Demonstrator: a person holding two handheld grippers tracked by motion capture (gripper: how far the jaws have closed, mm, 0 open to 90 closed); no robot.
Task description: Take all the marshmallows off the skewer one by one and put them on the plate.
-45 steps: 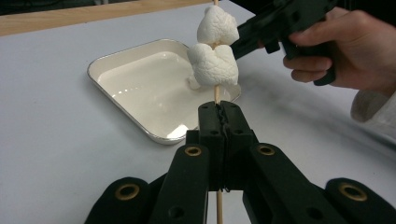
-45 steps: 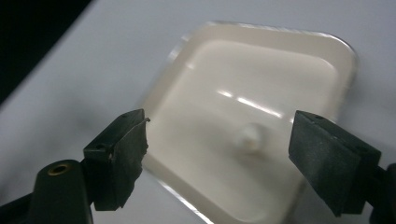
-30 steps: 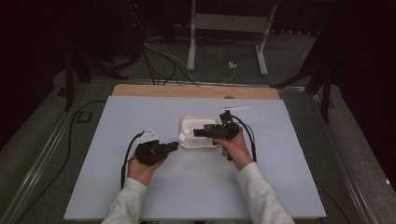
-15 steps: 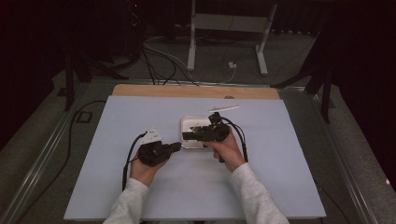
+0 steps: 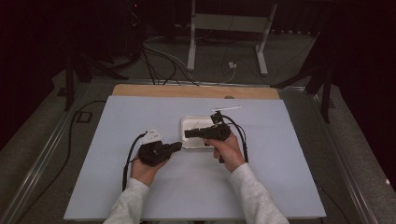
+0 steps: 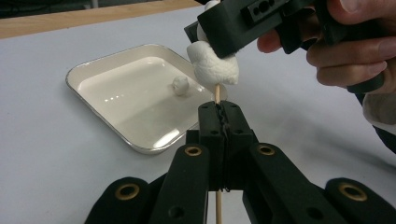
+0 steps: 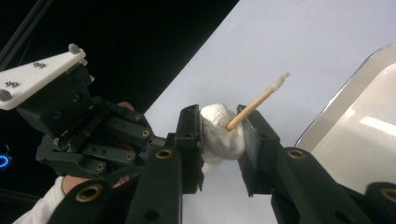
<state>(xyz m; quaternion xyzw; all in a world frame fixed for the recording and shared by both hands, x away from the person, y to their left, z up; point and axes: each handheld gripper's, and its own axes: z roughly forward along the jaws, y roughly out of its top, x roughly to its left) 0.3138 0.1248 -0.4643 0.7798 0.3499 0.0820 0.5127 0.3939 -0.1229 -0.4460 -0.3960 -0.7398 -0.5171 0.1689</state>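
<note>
While the skewer is being pinched upright by the left claw, the marshmallow on it is being squeezed by the right claw, whose jaws have just been closing.

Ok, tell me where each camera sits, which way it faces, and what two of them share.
High view: above the person's side, looking forward and down on the table; both forearms, left tool and right tool.
Left gripper view: on the left tool, facing the tray; its jaws clamp the skewer.
Right gripper view: on the right tool, jaws around the marshmallow.
Both gripper views share marshmallow, skewer and tray.
</note>
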